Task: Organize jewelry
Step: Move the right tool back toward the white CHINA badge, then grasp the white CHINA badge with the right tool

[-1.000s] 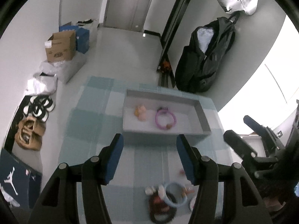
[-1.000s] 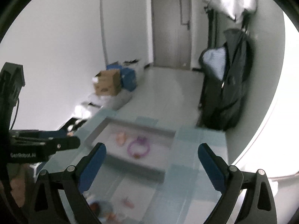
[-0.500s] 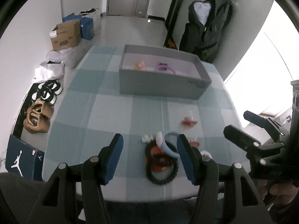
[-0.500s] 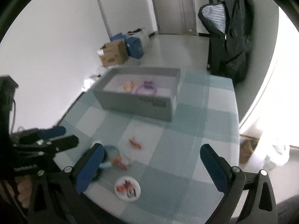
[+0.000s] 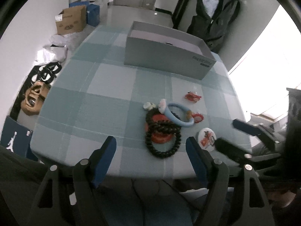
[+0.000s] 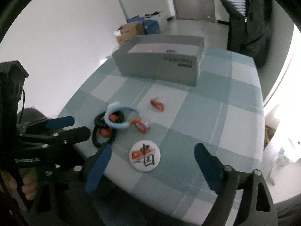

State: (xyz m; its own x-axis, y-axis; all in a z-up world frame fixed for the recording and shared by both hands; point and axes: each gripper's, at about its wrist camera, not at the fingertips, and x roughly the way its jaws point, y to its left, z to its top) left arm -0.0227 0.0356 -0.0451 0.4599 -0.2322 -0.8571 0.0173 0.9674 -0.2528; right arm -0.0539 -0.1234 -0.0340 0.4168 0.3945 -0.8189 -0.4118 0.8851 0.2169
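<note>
A grey box (image 5: 165, 56) stands at the far side of the checked tablecloth; in the right wrist view (image 6: 160, 64) a pink ring and a peach piece show inside. Near the front edge lies a pile: black bead bracelets (image 5: 161, 133), a light blue bangle (image 5: 178, 114), red ornaments (image 5: 191, 97) and a round white badge (image 6: 144, 155). My left gripper (image 5: 150, 156) is open and empty just short of the bracelets. My right gripper (image 6: 152, 160) is open and empty, its fingers either side of the badge.
The table's front edge (image 5: 131, 175) is right under both grippers. Cardboard boxes (image 5: 70, 21), shoes (image 5: 33, 98) and bags lie on the floor at left. A dark coat (image 5: 216, 15) hangs behind the table at right.
Both grippers have pulled back from over the box and dropped low toward the table's front edge. The jewelry pile and badge are now close in front. Both stayed open.
</note>
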